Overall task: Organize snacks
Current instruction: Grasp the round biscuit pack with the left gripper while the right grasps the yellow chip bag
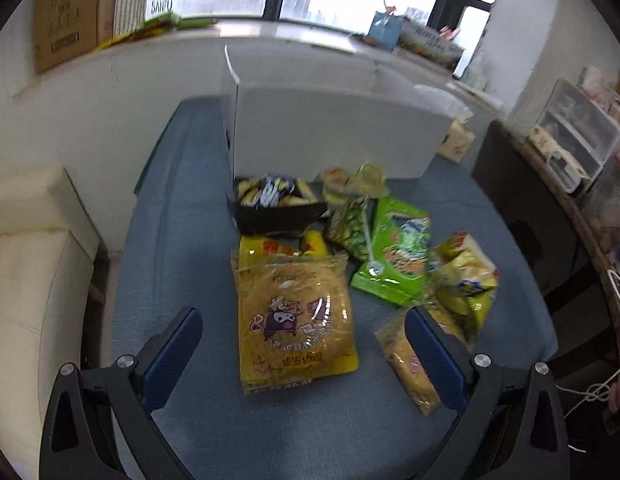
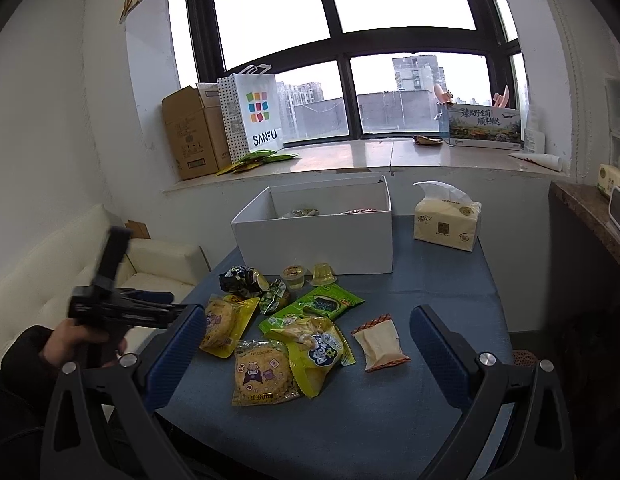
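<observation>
Several snack packs lie on the blue table (image 1: 181,240). In the left wrist view a yellow noodle pack (image 1: 293,320) lies between my open left gripper's (image 1: 303,344) fingers, with a green pack (image 1: 398,256), a black pack (image 1: 269,208) and jelly cups (image 1: 350,180) behind it. A white open box (image 1: 334,132) stands at the back. In the right wrist view my right gripper (image 2: 307,340) is open and empty above the pile: a yellow noodle pack (image 2: 263,372), a green pack (image 2: 314,308) and a white cake pack (image 2: 380,344). The box (image 2: 314,236) holds a few snacks.
A tissue pack (image 2: 448,220) stands right of the box. A cream sofa (image 2: 49,280) is at the left. My left gripper tool (image 2: 117,308) and hand show at the left in the right wrist view. The windowsill (image 2: 350,156) carries cardboard boxes and a bag.
</observation>
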{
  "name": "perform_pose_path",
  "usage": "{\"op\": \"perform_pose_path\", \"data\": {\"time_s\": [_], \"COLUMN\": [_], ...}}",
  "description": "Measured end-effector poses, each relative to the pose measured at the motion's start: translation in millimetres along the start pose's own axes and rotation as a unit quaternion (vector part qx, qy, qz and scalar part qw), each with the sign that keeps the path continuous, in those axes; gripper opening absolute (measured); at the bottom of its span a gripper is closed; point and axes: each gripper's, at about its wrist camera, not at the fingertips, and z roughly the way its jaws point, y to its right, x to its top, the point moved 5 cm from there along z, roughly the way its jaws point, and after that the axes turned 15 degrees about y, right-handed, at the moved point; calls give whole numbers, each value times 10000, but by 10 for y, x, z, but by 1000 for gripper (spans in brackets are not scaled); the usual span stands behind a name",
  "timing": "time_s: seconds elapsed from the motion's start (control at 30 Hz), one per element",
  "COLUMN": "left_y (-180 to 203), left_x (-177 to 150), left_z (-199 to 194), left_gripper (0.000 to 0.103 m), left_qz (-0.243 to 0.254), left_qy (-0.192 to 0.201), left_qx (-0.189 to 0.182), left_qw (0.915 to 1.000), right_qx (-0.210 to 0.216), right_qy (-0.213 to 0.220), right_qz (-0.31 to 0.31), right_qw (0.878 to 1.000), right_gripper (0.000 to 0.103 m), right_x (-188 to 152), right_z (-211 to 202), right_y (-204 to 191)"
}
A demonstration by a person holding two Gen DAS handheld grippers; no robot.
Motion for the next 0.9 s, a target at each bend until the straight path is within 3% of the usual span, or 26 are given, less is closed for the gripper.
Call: {"op": "perform_pose_path", "data": {"time_s": [0.17,0.23,0.3,0.4,0.5,0.7,0.9], "left_y": [7,13,-22,-1,56,66,95], "left_x": [-155,-194,-223,-213,-151,76,270], "left_z": [349,395,414,361,141,-332,-676], "left_gripper": [102,99,80,79,79,79,79], "left_qz": [219,163,17,91,228,24,-36], "left_qy": [-326,-322,-340,-338,-84,448,853], "left_qx": [325,183,44,-154,-304,-601,-827], "left_qw": [9987,9992,9994,9993,9992,9972,9929], "right_qx": [-4,-6,-12,-4,17,145,536], "right_qy": [-127,-165,-193,-240,-315,-592,-1174], "right_qz": [-121,-157,-209,-194,-154,-161,-393], "right_qw": [9998,9997,9996,9995,9994,9980,9909], "right_gripper": [103,103,103,103,103,103,103], "right_x": [-56,-73,-90,-119,-166,-325,-642], "right_z": [50,62,66,89,126,326,793], "right_y": [-46,-62,-73,-79,-66,-43,-52]}}
